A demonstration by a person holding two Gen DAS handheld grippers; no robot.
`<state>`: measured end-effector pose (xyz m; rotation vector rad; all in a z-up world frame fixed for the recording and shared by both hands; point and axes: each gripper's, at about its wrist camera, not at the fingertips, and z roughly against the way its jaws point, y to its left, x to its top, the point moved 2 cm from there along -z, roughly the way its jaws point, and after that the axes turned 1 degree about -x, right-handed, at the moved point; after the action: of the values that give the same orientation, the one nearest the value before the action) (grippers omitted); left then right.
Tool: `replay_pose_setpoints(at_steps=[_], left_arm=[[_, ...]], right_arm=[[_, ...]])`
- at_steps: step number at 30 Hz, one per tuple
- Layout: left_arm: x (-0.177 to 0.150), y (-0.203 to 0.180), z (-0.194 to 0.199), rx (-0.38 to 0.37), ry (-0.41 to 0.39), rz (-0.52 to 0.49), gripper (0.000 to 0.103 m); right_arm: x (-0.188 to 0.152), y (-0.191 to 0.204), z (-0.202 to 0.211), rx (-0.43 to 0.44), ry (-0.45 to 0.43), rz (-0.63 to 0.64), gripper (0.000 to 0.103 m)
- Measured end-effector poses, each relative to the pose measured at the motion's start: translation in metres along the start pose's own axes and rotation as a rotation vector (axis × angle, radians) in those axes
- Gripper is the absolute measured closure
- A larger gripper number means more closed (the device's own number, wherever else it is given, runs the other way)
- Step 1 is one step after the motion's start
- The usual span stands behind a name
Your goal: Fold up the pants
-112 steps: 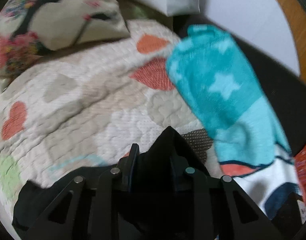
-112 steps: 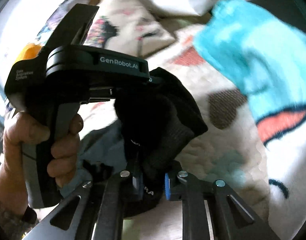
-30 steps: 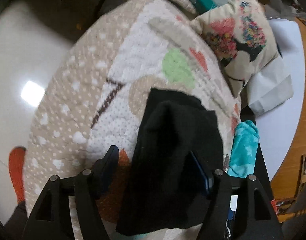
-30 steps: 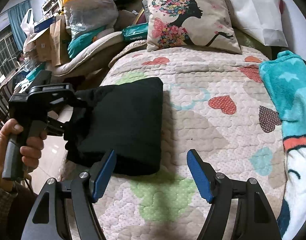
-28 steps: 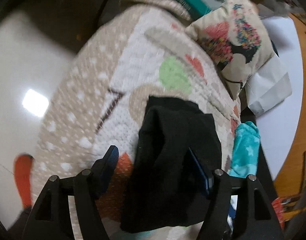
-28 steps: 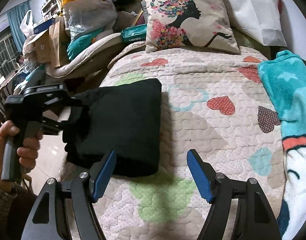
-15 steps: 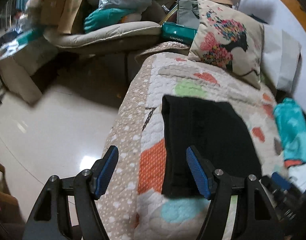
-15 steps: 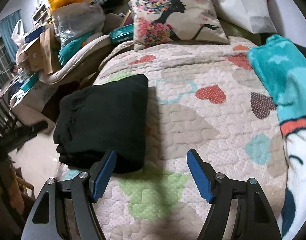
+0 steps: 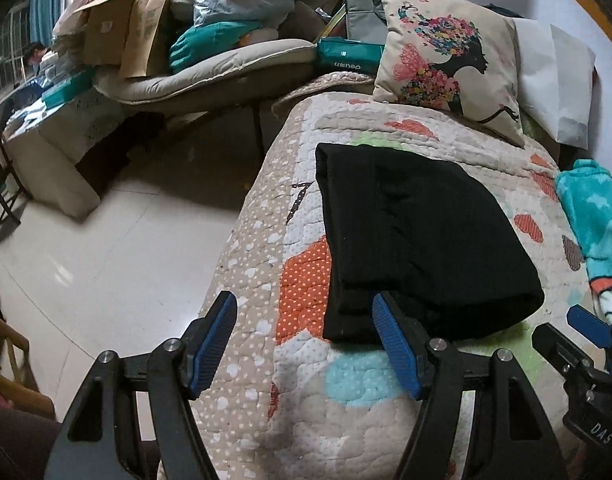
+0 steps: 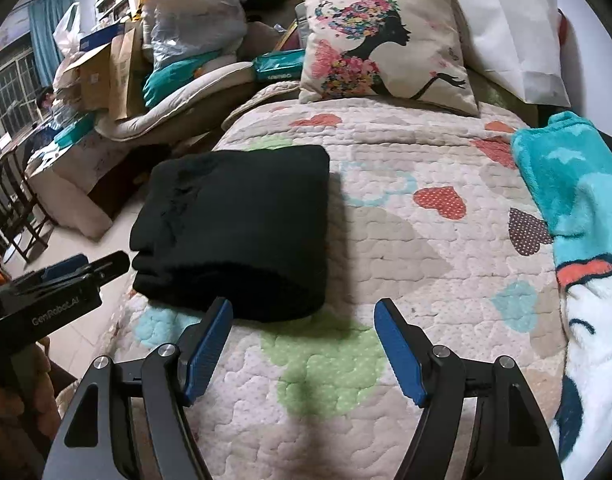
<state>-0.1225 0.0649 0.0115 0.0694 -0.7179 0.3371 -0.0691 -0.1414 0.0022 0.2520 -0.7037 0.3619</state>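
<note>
On the quilt (image 10: 406,240), near its left edge, the black pants (image 10: 238,228) lie folded in a thick stack. Both the left gripper (image 9: 306,344) and the right gripper (image 10: 304,346) hover just short of it, jaws wide apart and holding nothing.

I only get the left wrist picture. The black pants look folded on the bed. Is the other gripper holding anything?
Observer: No. In the right wrist view the right gripper is open, with only quilt between its fingers.
Operator: Are the pants all tidy on the side I can't see?
Observer: Yes. From there the black pants show a rounded fold along the near edge, lying flat as one stack.
Operator: Is my gripper touching them?
Observer: No. The right wrist view shows the left gripper at the far left, off the bed's edge, clear of the pants.
</note>
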Motion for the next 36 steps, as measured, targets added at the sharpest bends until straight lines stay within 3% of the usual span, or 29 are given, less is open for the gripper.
replay_pose_setpoints(at_steps=[18,36], left_arm=[[-0.004,-0.017,-0.003,-0.024,0.005,-0.068,0.033],[-0.006,-0.015,-0.012,-0.058,0.055,-0.049,0.033]], right_arm=[[-0.005,0.001,-0.006,-0.016,0.023,-0.005,0.024],[-0.006,-0.001,-0.009,-0.016,0.034,-0.013,0.024]])
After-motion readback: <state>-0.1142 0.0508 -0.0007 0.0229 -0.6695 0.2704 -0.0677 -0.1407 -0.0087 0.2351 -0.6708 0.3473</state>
